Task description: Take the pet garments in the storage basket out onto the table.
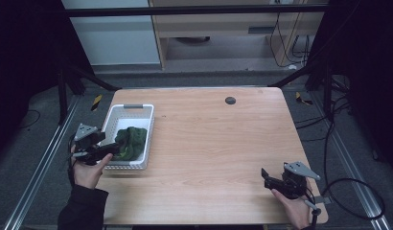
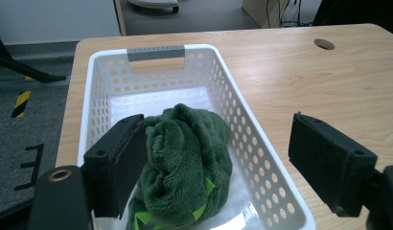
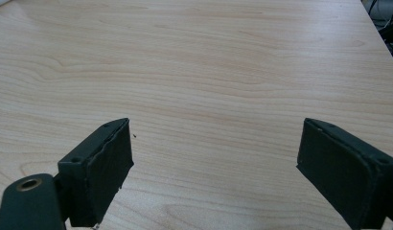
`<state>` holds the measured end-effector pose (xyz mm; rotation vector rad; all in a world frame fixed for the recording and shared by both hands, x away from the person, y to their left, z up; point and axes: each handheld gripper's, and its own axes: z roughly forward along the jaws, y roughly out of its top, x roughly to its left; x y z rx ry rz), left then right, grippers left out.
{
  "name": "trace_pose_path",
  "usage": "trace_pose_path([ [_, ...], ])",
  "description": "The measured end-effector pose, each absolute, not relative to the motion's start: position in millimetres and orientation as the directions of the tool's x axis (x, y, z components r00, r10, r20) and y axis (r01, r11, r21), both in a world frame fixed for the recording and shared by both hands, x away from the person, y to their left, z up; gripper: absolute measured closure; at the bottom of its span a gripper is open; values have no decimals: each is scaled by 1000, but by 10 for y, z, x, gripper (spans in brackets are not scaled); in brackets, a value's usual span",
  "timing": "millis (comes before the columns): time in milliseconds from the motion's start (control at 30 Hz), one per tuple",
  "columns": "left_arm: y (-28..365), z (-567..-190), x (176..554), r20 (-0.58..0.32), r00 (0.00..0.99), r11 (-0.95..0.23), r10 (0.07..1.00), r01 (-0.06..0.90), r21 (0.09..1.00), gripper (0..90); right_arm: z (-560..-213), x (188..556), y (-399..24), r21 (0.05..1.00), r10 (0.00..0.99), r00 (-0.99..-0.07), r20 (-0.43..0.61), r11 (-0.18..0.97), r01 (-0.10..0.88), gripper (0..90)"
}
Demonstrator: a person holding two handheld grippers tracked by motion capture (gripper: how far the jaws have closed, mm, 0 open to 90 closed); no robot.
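A crumpled dark green towel [image 1: 130, 141] lies in the near half of a white perforated basket [image 1: 132, 109] on the left side of the wooden table [image 1: 213, 139]. My left gripper [image 1: 107, 151] hovers at the basket's near-left corner, open. In the left gripper view the left gripper [image 2: 223, 165] has its jaws spread wide; the left jaw sits beside the towel [image 2: 185, 163] and the right jaw is outside the basket wall [image 2: 261, 158]. My right gripper [image 1: 267, 178] is open low over bare wood near the front right, and in its own view the right gripper [image 3: 216, 167] holds nothing.
A small dark round grommet [image 1: 230, 100] sits in the tabletop at the back. The basket has a grey handle [image 2: 155, 51] on its far end. Cables [image 1: 348, 191] trail on the floor to the right of the table.
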<state>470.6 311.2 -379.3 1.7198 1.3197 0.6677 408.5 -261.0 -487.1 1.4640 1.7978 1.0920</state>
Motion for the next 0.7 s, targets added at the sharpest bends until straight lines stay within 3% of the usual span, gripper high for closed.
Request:
trace_pose_path([
  [700, 3058, -3743, 4985, -36, 318, -153, 947, 550, 821, 199, -4868, 4103, -2601, 862, 968, -242, 60, 72, 502, 116],
])
